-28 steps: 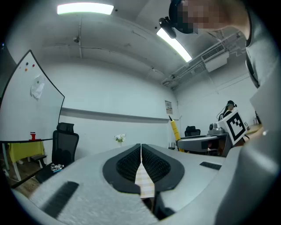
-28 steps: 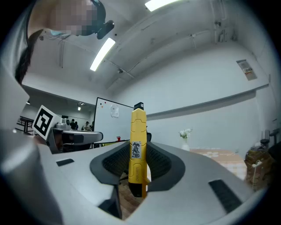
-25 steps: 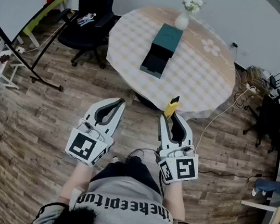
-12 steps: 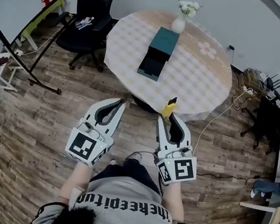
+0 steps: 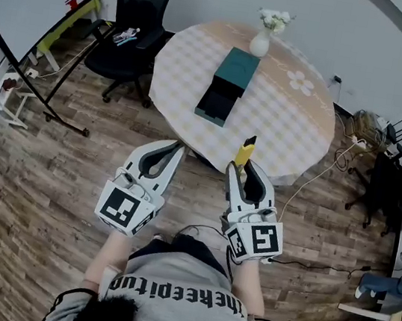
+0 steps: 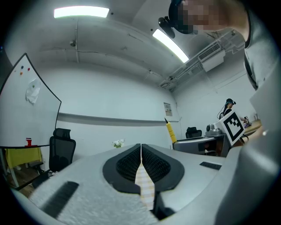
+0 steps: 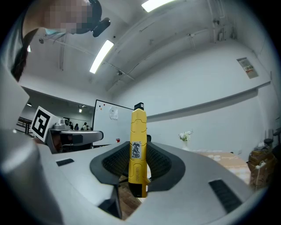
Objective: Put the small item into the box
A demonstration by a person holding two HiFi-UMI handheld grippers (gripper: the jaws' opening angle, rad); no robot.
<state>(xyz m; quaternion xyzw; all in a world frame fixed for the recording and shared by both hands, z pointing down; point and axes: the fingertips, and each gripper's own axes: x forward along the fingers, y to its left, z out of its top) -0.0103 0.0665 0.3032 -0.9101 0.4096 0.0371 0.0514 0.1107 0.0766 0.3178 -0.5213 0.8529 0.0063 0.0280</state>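
A yellow utility knife [image 5: 244,152] with a black tip stands up between the jaws of my right gripper [image 5: 244,166], which is shut on it; the right gripper view shows the same knife [image 7: 138,149] upright in the pads. My left gripper [image 5: 177,146] is shut with nothing in it, its pads [image 6: 141,163] pressed together. The dark teal box [image 5: 228,86] lies on the round checked table [image 5: 297,126], its drawer pulled out toward me. Both grippers hover near the table's front edge, short of the box.
A white vase of flowers [image 5: 263,37] stands behind the box. A black office chair [image 5: 137,17] is left of the table, a whiteboard stand [image 5: 46,41] beyond it. Cables and another chair [image 5: 401,188] lie to the right on the wood floor.
The table and box have shifted slightly in the head view as the person moved a little. Both grippers keep their pose, the knife still held in the right one.
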